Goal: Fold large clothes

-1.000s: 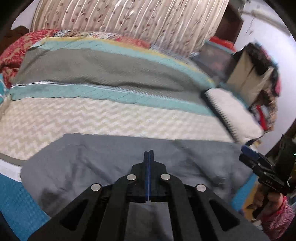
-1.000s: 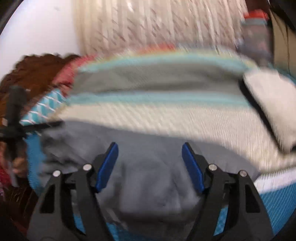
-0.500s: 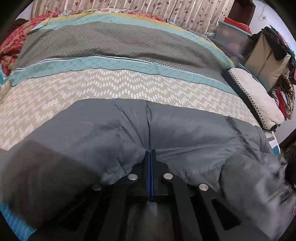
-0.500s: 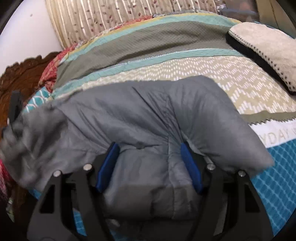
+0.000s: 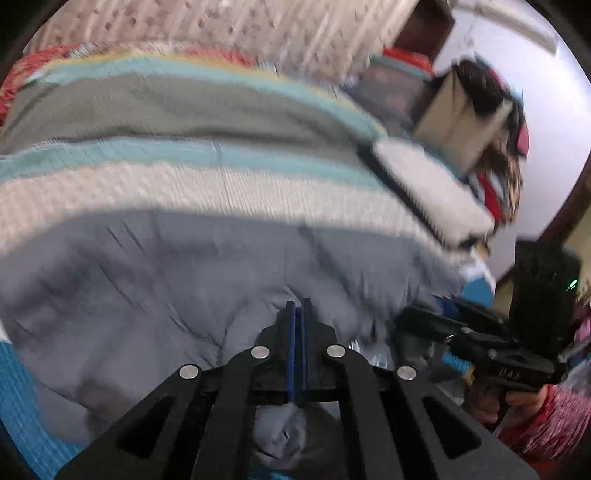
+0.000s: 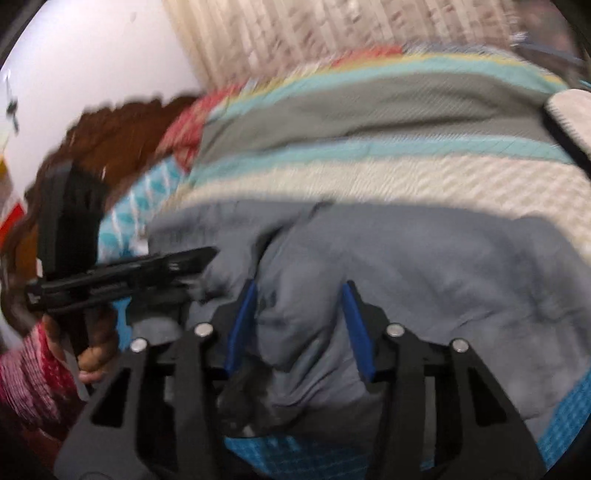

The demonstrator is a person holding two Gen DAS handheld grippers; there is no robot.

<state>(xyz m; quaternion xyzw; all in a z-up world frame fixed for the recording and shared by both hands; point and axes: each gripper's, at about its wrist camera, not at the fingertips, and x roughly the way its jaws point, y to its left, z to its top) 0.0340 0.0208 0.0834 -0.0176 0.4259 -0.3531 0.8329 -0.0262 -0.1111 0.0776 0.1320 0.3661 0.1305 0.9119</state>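
A large grey garment [image 5: 177,280] lies spread across the near part of the bed; it also shows in the right wrist view [image 6: 443,266]. My left gripper [image 5: 297,308] is shut with grey cloth bunched under it at the garment's near edge; whether cloth sits between the pads is unclear. It shows from the side in the right wrist view [image 6: 207,254]. My right gripper [image 6: 299,299] is half open, with a raised fold of the garment between its blue pads [image 6: 240,325], not clamped. It also shows at the right of the left wrist view [image 5: 417,317]. Both views are blurred.
The bed carries a striped quilt [image 5: 184,177] in cream, teal and grey. A white pillow [image 5: 424,184] lies at its right side, with boxes and clothes [image 5: 465,122] stacked beyond. A carved wooden headboard [image 6: 110,133] and a curtain [image 6: 332,29] stand behind.
Both grippers have pulled back toward the bed's near edge. The garment, lifted and billowing half a second ago, now lies lower on the bed. The right jaws have narrowed slightly around a fold.
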